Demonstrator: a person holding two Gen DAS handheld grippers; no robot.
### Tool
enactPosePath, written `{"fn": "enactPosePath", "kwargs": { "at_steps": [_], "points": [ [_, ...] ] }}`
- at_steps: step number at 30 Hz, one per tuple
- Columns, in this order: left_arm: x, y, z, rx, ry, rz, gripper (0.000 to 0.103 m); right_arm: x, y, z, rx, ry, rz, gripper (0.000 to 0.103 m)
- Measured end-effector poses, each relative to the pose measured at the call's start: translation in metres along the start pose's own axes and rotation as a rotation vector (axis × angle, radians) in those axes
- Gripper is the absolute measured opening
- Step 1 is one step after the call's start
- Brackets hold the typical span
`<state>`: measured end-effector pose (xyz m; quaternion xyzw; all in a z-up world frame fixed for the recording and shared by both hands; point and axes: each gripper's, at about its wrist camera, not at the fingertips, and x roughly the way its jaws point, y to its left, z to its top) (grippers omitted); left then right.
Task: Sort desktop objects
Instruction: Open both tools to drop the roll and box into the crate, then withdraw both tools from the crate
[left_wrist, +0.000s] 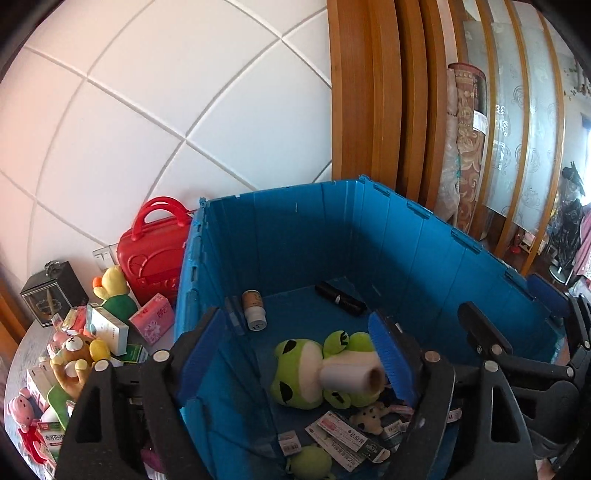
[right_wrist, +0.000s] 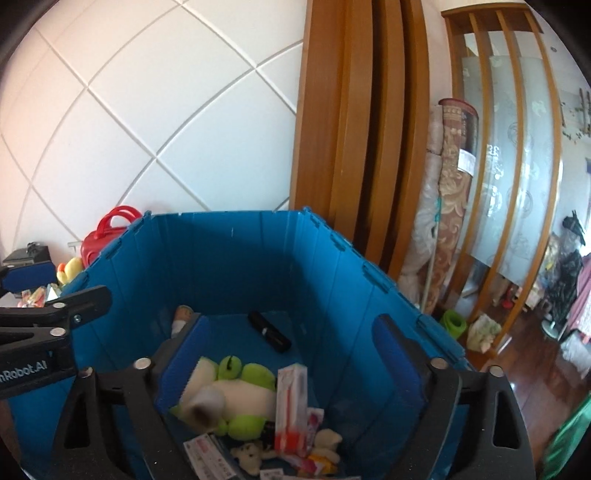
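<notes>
Both grippers hang over an open blue crate. My left gripper is open. A white paper roll lies just inside its right pad, on top of a green frog plush, and the left pad is clear of it. My right gripper is open too. A red and white toothbrush pack stands loose between its fingers, over the frog plush and the roll. A black case, a small bottle, small plush toys and flat packets lie on the crate floor.
Left of the crate, a table holds a red case, a black box, a brown bear plush, a yellow and green plush and several cartons. A wooden door frame and rolled rugs stand behind the crate.
</notes>
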<state>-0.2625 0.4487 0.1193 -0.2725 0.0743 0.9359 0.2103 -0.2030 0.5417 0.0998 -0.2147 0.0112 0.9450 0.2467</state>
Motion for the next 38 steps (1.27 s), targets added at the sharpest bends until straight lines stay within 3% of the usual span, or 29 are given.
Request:
{"fn": "enactPosePath", "kwargs": {
  "at_steps": [1, 8, 16, 22, 28, 38],
  "points": [
    [-0.002, 0.002, 0.0, 0.001, -0.001, 0.003, 0.083, -0.004, 0.0, 0.0, 0.001, -0.005, -0.001, 0.103],
    [-0.029, 0.013, -0.013, 0.019, -0.042, 0.04, 0.084, -0.027, 0.006, 0.001, -0.005, 0.013, -0.02, 0.103],
    [-0.059, 0.046, -0.032, -0.041, -0.028, -0.018, 0.084, -0.052, 0.021, -0.004, -0.001, 0.107, 0.012, 0.103],
    [-0.086, 0.067, -0.051, -0.046, -0.047, 0.071, 0.084, -0.075, 0.043, -0.011, -0.019, 0.131, 0.059, 0.103],
    [-0.106, 0.089, -0.066, -0.071, -0.056, 0.113, 0.084, -0.089, 0.071, -0.016, -0.054, 0.138, 0.097, 0.103],
    [-0.113, 0.103, -0.069, -0.086, -0.076, 0.084, 0.084, -0.096, 0.088, -0.014, -0.079, 0.117, 0.085, 0.103]
  ]
}}
